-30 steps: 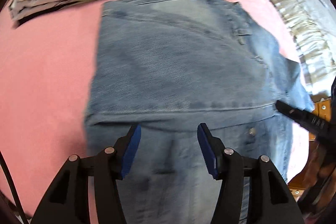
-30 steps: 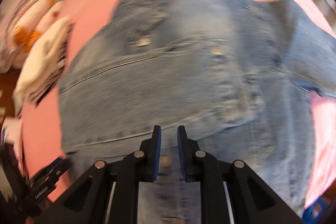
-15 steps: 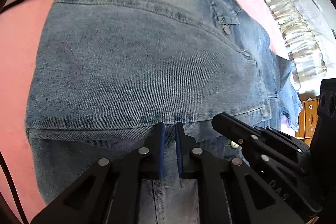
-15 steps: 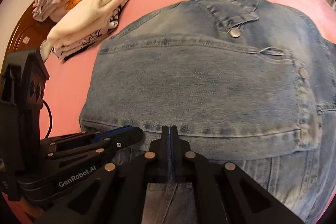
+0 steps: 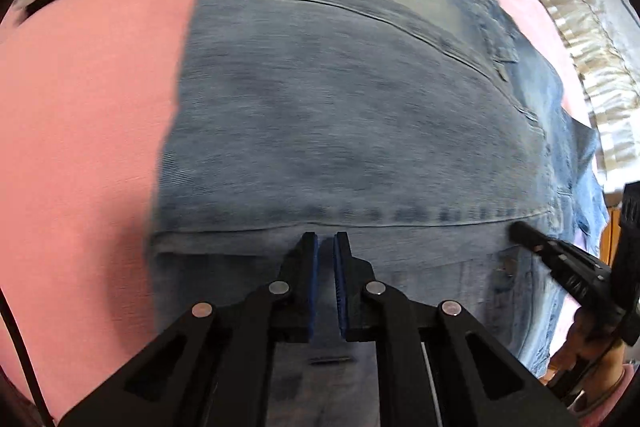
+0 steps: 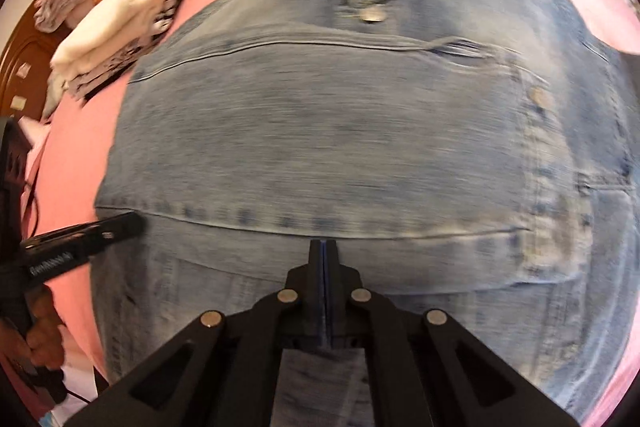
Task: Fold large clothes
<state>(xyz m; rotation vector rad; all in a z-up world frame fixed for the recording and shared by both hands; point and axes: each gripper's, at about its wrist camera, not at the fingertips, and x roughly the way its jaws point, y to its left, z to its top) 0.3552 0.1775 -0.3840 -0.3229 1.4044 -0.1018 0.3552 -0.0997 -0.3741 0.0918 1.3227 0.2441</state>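
Observation:
A light-blue denim jacket (image 5: 340,107) lies spread on a pink bed (image 5: 80,127), collar at the far end and a stitched hem band running across near me. My left gripper (image 5: 326,237) is shut at that band with only a thin slit between its blue pads, and paler denim shows bunched under its fingers. Further right on the same band, my right gripper (image 6: 324,243) has its pads pressed together, with pale denim running up beneath them. Each gripper shows in the other's view: the right gripper (image 5: 520,229) and the left gripper (image 6: 134,221).
A stack of folded clothes (image 6: 120,11) sits on the bed beyond the jacket's far left corner, with patterned pillows behind it. White frilled bedding (image 5: 592,67) lies off the right side. A dark wooden headboard (image 6: 24,67) stands at the left. A hand (image 6: 44,339) holds the left gripper.
Both grippers closed from open onto the jacket's near band. Since half a second ago they have drawn apart along it, and the jacket now looks blurred and shifted in both views.

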